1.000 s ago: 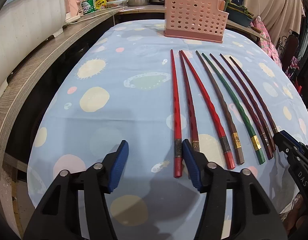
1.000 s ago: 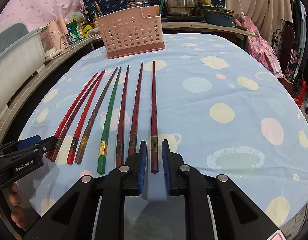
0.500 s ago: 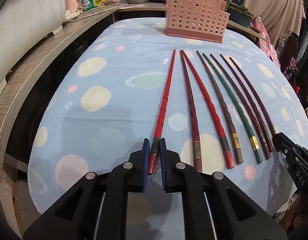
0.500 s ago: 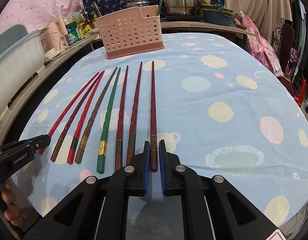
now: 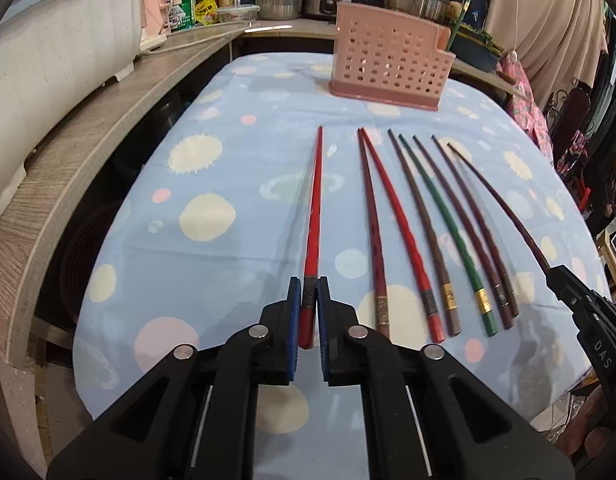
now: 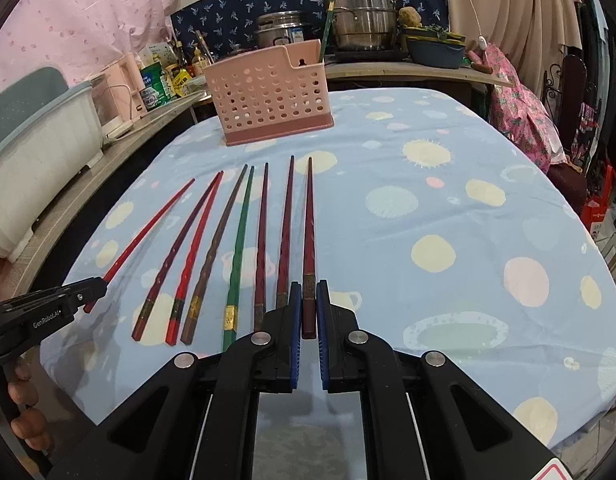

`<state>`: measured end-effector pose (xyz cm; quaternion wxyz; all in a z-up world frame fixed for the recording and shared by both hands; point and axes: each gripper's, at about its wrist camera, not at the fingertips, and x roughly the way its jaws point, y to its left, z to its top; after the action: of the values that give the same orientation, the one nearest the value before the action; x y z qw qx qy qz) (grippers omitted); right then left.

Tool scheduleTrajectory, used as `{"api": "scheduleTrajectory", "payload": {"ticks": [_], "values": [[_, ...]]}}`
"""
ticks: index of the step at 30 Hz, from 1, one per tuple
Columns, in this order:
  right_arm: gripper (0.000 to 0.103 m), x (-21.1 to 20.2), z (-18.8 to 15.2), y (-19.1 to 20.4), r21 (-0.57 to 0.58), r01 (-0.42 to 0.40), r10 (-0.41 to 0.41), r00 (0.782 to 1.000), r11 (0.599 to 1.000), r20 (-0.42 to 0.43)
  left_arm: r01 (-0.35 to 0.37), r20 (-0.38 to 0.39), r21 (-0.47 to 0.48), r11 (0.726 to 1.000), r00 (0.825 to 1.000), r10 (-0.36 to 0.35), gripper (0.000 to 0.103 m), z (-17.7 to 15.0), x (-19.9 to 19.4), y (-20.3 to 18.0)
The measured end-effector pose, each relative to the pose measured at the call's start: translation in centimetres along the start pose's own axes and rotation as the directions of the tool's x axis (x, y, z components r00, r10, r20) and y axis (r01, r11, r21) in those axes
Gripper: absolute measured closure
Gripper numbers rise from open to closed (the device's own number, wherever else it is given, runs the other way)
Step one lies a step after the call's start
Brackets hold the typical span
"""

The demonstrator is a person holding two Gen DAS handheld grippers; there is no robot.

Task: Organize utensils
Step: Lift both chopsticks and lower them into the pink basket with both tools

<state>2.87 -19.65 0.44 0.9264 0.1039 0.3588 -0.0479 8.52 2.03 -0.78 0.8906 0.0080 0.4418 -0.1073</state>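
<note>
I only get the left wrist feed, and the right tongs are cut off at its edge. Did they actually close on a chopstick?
Observer: Yes. The right tongs are shut on the dark red chopstick, with the pads at its banded end.
Operator: How does my own grip look from that side?
Observer: The left tongs clamp the bright red chopstick near its thick end, and the shaft runs out toward the basket.
Operator: Any of the person in sight?
Observer: Only fingers, wrapped round the left handle at the frame's lower left edge.
</note>
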Motion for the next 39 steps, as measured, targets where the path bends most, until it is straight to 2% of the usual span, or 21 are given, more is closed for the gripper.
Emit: {"api": "scheduleTrajectory", "payload": {"ticks": [10, 19, 28, 35, 39], "values": [[0.096, -3.4, 5.5, -0.3, 0.03, -0.032, 0.028, 0.993, 0.999, 0.116, 0.011, 0.099, -0.003, 1.0, 0.995, -0.01, 0.096, 4.0, -4.2, 0.2], [0.096, -4.6, 10.4, -0.2, 0.026, -0.046, 0.04, 0.975, 0.999, 0.218, 0.021, 0.2, -0.019, 1.0, 0.98, -0.016, 0.096, 9.3, -6.7, 0.4], [0.096, -4.6, 14.5, -0.3, 0.035, -0.053, 0.042, 0.963, 0.998, 0.265, 0.025, 0.284, -0.026, 0.999, 0.959, -0.017, 0.096, 14.7, -8.2, 0.6], [0.096, -5.0, 16.8, -0.1, 0.017, -0.054, 0.047, 0.954, 0.998, 0.297, 0.033, 0.309, -0.027, 0.999, 0.951, -0.023, 0.096, 17.8, -8.4, 0.3], [0.096, -5.4, 18.5, 0.4, -0.001, -0.052, 0.05, 0.945, 0.999, 0.323, 0.06, 0.324, -0.018, 0.998, 0.945, -0.051, 0.096, 19.4, -8.8, 0.0]]}}
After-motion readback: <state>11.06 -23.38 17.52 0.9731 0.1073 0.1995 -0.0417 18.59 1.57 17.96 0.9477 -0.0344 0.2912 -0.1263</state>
